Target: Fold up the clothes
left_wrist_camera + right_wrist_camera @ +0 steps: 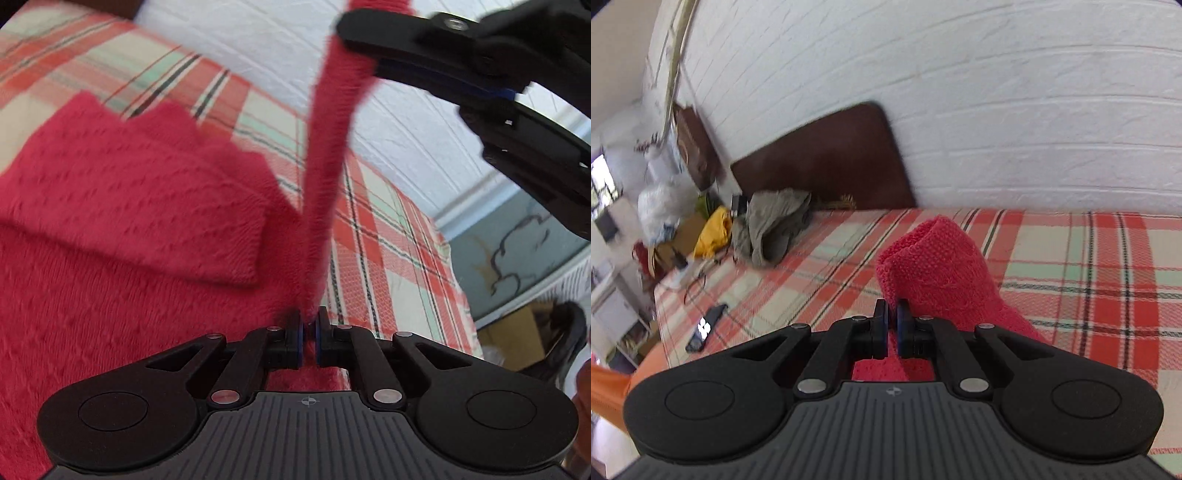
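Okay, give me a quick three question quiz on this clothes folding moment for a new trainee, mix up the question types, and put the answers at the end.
1. True or false: both the left gripper and the right gripper are shut on the red knit garment.
2. Multiple choice: the garment lies on A) a bare wooden table, B) a plaid bedsheet, C) a tiled floor.
3. Fill in: in the right wrist view, the dark flat thing with a lit screen on the sheet at the left looks like a ____.

Key: 1 true. 2 B. 3 phone.
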Demonstrator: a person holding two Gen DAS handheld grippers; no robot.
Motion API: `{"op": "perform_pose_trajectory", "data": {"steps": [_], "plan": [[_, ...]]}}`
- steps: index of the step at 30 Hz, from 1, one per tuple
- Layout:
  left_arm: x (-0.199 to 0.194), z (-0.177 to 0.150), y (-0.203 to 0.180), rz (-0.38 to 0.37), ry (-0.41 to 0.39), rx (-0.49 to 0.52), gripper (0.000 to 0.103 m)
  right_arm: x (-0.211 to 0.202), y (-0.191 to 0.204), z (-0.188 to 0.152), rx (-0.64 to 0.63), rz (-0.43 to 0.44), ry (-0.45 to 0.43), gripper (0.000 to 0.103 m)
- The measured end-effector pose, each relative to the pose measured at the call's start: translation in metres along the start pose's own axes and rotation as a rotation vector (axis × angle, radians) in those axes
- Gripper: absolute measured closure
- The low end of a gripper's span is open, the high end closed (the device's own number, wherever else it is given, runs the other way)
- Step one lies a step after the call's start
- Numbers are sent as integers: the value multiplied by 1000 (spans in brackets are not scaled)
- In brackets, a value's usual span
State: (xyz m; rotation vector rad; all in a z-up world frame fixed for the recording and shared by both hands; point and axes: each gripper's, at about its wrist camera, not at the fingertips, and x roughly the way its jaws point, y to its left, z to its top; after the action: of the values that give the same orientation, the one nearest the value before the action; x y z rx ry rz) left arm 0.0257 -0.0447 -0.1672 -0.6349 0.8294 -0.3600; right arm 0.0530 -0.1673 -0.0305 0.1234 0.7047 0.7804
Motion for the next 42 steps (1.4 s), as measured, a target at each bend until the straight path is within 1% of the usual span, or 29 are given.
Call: {"op": "perform_pose_trajectory", "data": {"steps": [1,5,7,8,9,10,11,12,16,18,22,24,25,28,29,31,33,36,37,38,40,42], "plan": [[1,0,3,-11,2,-19,102,8,3,-1,-8,0,34,98],[0,0,6,-27,2,-30,102,29,13,-11,-21,7,168,96],[0,-1,6,-31,4,-28,101,31,13,-15,-11,11,189,94],[1,-1,7,-35,7,-32,101,31,13,-17,-7,12,195,90],[1,-1,8,-39,10,-37,100,27,12,-16,-1,4,178,76],[0,0,8,-44,11,-36,93,23,11,-15,5,-2,159,66],[0,0,8,-44,11,-34,89,17,10,-12,11,-3,129,48],[0,0,8,-44,11,-33,83,12,8,-10,18,-5,101,43],[0,0,8,-46,13,-38,83,-12,-3,-7,73,-18,29,44],[-1,1,8,-43,9,-29,82,-22,-15,-13,130,-27,1,44],[-2,2,7,-38,8,-13,82,-36,-43,-44,258,-62,-23,43],[-5,3,6,-36,7,5,82,-40,-60,-64,358,-61,-31,45],[-6,3,4,-31,5,18,82,-43,-70,-75,426,-46,-35,45],[-14,0,1,-23,-5,57,82,-43,-95,-102,630,46,-50,48],[-17,1,-2,-20,-9,70,84,-43,-99,-108,680,67,-54,49],[-21,2,-7,2,-21,111,84,-41,-104,-116,733,76,-58,49],[-23,2,-11,17,-32,143,84,-38,-107,-118,763,94,-57,49],[-22,2,-12,24,-28,149,84,-33,-111,-119,810,114,-44,49],[-23,2,-13,25,-27,147,84,-34,-109,-118,795,95,-52,50],[-23,2,-14,25,-27,151,84,-35,-108,-116,780,76,-60,54],[-23,1,-16,24,-19,169,84,-36,-104,-113,742,34,-72,54],[-20,1,-18,23,-5,188,84,-39,-89,-114,591,-70,-53,54]]}}
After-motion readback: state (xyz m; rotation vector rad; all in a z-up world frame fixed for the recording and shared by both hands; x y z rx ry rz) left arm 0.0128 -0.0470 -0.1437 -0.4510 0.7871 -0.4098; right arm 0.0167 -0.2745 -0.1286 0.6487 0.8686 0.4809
